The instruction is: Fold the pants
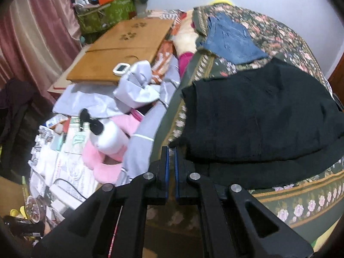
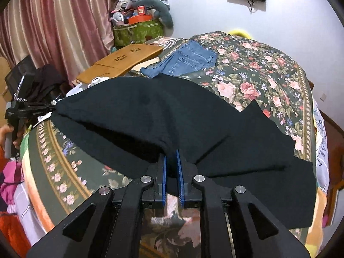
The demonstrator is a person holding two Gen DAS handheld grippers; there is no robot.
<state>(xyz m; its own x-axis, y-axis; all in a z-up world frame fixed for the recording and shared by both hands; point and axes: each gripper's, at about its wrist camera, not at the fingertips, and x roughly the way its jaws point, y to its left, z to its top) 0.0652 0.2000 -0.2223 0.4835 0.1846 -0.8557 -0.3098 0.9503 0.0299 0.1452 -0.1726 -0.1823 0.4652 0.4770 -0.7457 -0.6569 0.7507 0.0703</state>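
Black pants (image 2: pixel 172 118) lie on a floral bedspread (image 2: pixel 258 75), partly lifted and doubled over. My right gripper (image 2: pixel 171 154) is shut on a bunched fold of the pants at their near edge. My left gripper (image 1: pixel 171 149) is shut at the pants' left corner; the right wrist view shows it (image 2: pixel 54 105) pinching that corner and pulling the cloth taut. In the left wrist view the pants (image 1: pixel 258 111) spread to the right of the fingers. The lower layer and legs trail to the right.
Folded blue jeans (image 2: pixel 187 61) lie farther back on the bed. A wooden lap tray (image 1: pixel 124 49), grey cloth, a pink and white plush toy (image 1: pixel 107 142) and clutter sit left of the bed. Pink curtains (image 2: pixel 53 21) hang at left.
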